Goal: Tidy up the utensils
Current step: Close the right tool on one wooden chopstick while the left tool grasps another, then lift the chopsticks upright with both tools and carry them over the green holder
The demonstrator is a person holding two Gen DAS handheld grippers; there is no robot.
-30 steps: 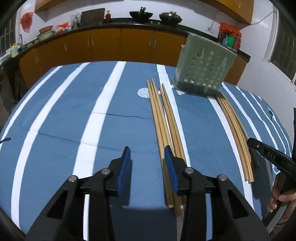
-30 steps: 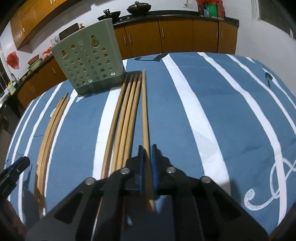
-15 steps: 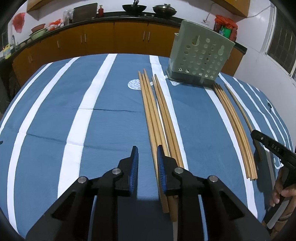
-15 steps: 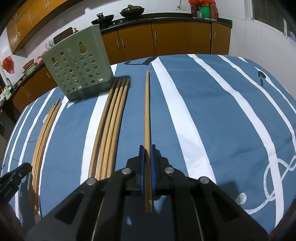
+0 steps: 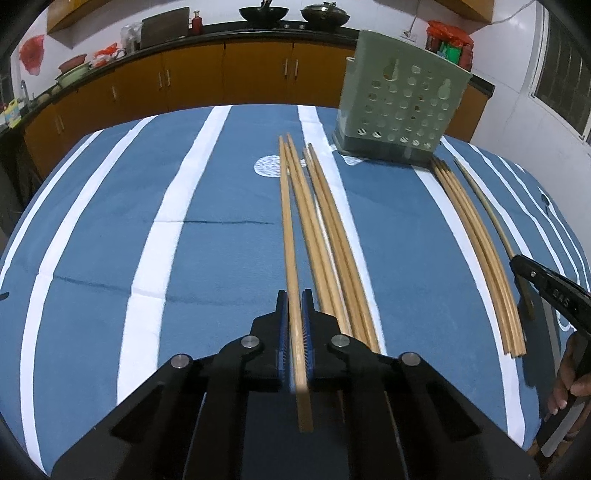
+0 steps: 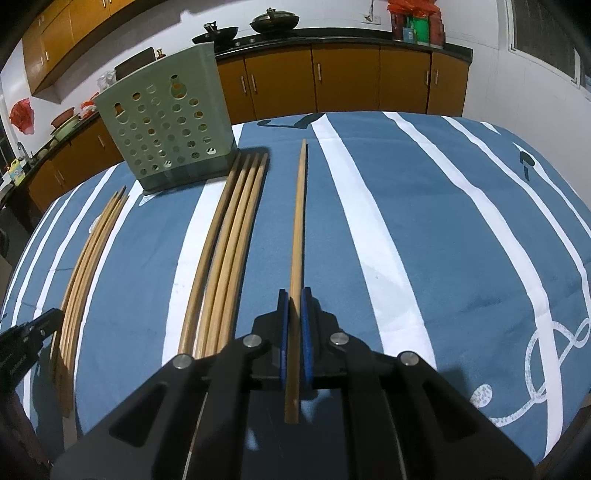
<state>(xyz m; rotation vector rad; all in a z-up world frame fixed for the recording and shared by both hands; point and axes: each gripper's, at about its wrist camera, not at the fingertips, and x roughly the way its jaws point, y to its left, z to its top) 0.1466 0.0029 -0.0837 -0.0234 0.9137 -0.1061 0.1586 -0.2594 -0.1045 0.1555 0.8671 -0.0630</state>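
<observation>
On a blue tablecloth (image 5: 207, 258) striped in white, the left gripper (image 5: 295, 321) is clamped on a single wooden chopstick (image 5: 290, 236) at the left edge of a bundle of chopsticks (image 5: 332, 243) that lies in front of and to the left of the green perforated utensil holder (image 5: 402, 114). The right gripper (image 6: 293, 317) is likewise closed on one chopstick (image 6: 298, 218), its tip pointing past the holder's right side, clear of a second bundle (image 6: 232, 236) that lies between it and the holder (image 6: 170, 129), the bundle's far tips at the holder's base. Behind the holder, orange kitchen cabinets (image 6: 347, 81) run along the wall under a dark counter carrying two woks (image 5: 295, 13).
</observation>
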